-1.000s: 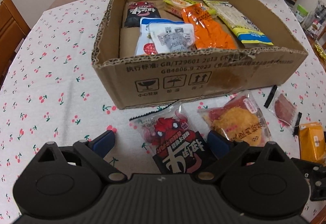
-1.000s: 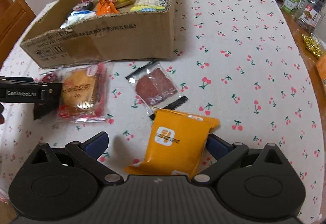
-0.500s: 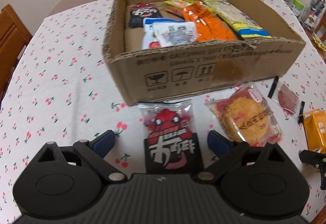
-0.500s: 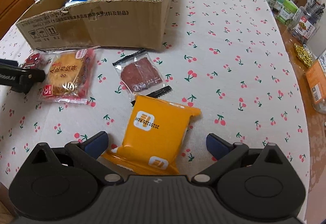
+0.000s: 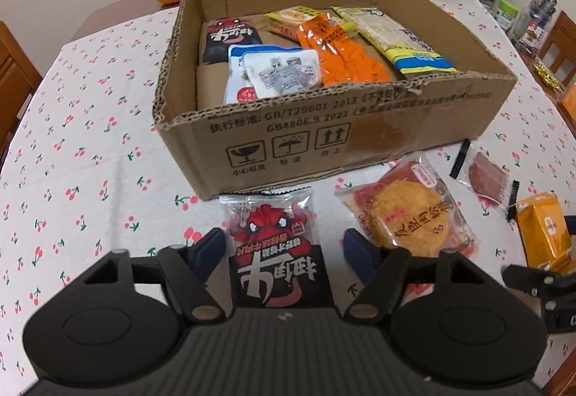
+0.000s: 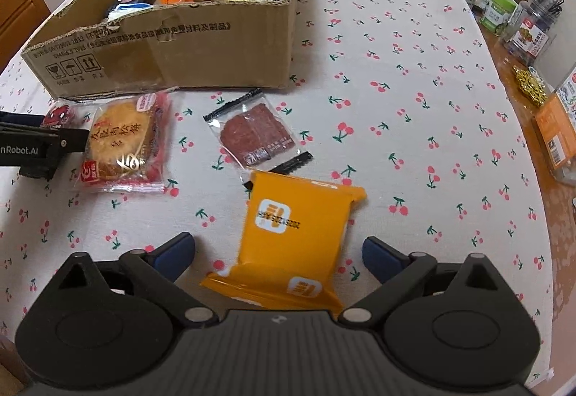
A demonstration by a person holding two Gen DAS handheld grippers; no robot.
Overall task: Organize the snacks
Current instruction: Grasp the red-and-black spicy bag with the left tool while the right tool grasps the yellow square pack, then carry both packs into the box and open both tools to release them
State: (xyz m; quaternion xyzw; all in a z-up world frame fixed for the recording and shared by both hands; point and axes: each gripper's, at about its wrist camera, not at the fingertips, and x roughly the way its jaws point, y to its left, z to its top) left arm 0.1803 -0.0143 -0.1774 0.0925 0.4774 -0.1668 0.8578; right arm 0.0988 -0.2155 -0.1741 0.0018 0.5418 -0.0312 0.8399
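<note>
Glossy black-and-red snack packet [image 5: 275, 252], flat and crinkly, lies between the closing, narrowed left gripper [image 5: 279, 250] fingers; right gripper [image 6: 279, 252] fingers, just narrowing, straddle wide a smooth orange pouch [image 6: 288, 237].

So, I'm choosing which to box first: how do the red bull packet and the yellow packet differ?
The red bull packet is red and black with a cartoon bull; the yellow packet is plain yellow with white square logos. The red bull packet lies right against the cardboard box; the yellow packet lies further out, overlapping the clear meat packet. Both lie flat on the tablecloth, outside the box, each between a gripper's fingers.
</note>
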